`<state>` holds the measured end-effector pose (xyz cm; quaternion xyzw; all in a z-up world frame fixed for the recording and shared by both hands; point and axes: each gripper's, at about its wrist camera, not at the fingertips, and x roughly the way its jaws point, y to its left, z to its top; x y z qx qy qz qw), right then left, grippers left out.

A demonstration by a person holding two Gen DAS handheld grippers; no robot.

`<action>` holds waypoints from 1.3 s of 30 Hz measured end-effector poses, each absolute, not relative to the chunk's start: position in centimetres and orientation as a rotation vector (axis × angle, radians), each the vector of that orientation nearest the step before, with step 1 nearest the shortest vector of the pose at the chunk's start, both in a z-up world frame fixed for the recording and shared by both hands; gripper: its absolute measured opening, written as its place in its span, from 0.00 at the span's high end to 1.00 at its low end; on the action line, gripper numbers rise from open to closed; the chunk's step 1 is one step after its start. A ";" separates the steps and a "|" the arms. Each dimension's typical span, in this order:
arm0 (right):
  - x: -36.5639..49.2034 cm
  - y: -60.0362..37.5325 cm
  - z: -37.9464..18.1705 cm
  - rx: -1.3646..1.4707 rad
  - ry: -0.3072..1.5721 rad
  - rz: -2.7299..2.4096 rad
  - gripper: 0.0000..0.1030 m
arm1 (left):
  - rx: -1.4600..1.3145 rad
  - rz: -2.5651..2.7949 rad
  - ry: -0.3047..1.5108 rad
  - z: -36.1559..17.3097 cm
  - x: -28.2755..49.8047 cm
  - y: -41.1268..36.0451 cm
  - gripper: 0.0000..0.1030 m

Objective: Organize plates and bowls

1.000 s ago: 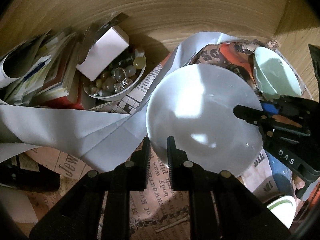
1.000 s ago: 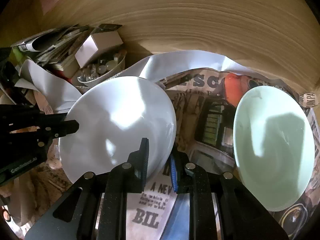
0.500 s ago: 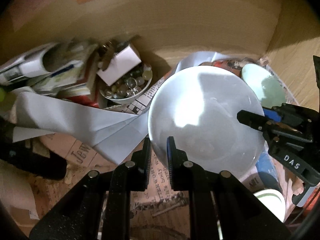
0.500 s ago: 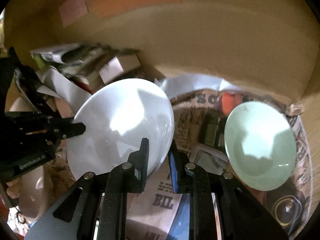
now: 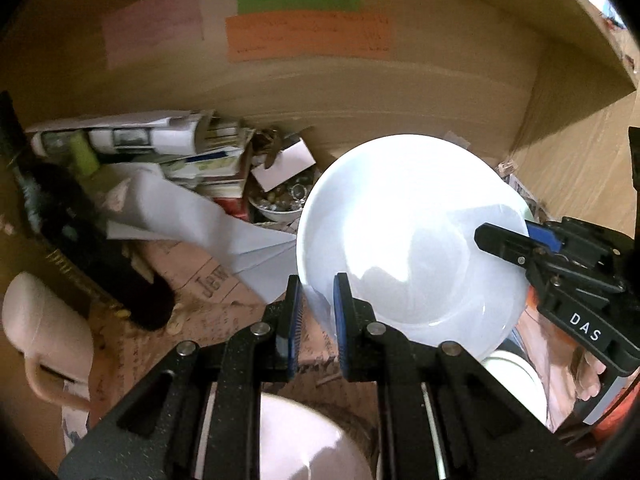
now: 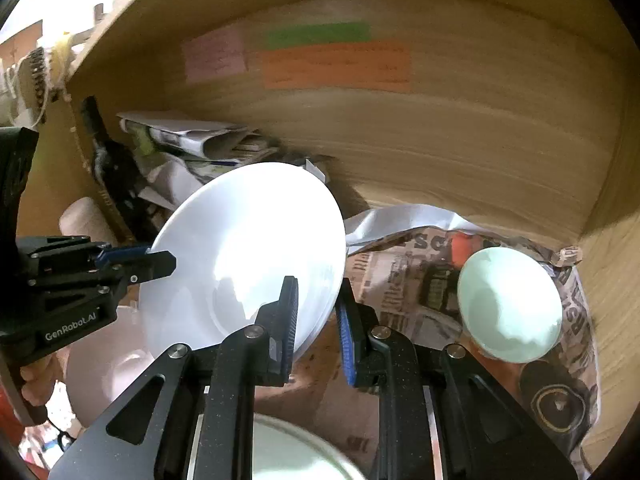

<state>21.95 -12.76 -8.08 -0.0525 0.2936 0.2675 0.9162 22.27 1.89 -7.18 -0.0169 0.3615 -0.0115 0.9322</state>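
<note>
White plate (image 5: 404,232) fills the middle of the left wrist view, tilted and held off the newspaper-covered shelf floor (image 5: 200,280) inside a wooden cabinet. The left claw (image 5: 316,304) is pinching the plate's near rim between its blue pads, while the right claw (image 5: 500,240) reaches in from the right and clamps the opposite rim. To the left lie a dark bottle (image 5: 80,240), a pale pink mug (image 5: 44,332), a pile of folded papers (image 5: 160,148) and a small bowl of trinkets (image 5: 280,200) with a white card propped on it. Green and orange paper strips (image 5: 308,28) are stuck on the back wall. A pink bowl's rim (image 5: 304,440) shows at the bottom edge.

From the right wrist view, the plate (image 6: 248,256) stands steeply tilted, its lower right rim pinched in the right claw (image 6: 318,316); the left claw (image 6: 160,260) grips its left rim. Well to the right, a pale green bowl (image 6: 510,306) rests on crumpled newspaper (image 6: 420,280), apart from the plate. Another pale green rim (image 6: 296,452) shows at the bottom edge.
</note>
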 end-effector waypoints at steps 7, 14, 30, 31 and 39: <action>19.2 -11.0 -7.6 -0.116 0.590 0.574 0.83 | -0.063 -0.008 0.706 -7.2 18.6 3.4 0.86; 16.8 -8.7 -7.9 -0.134 0.585 0.601 0.83 | -0.092 0.017 0.692 -8.1 15.5 5.3 0.87; 14.0 -4.8 -10.3 -0.162 0.644 0.671 0.83 | -0.129 0.074 0.735 -10.9 9.5 9.2 0.87; 14.0 -4.7 -10.6 -0.164 0.652 0.674 0.83 | -0.129 0.077 0.738 -11.0 9.4 9.4 0.86; 13.7 -3.3 -12.7 -0.175 0.713 0.701 0.83 | -0.136 0.108 0.782 -13.2 8.6 10.7 0.86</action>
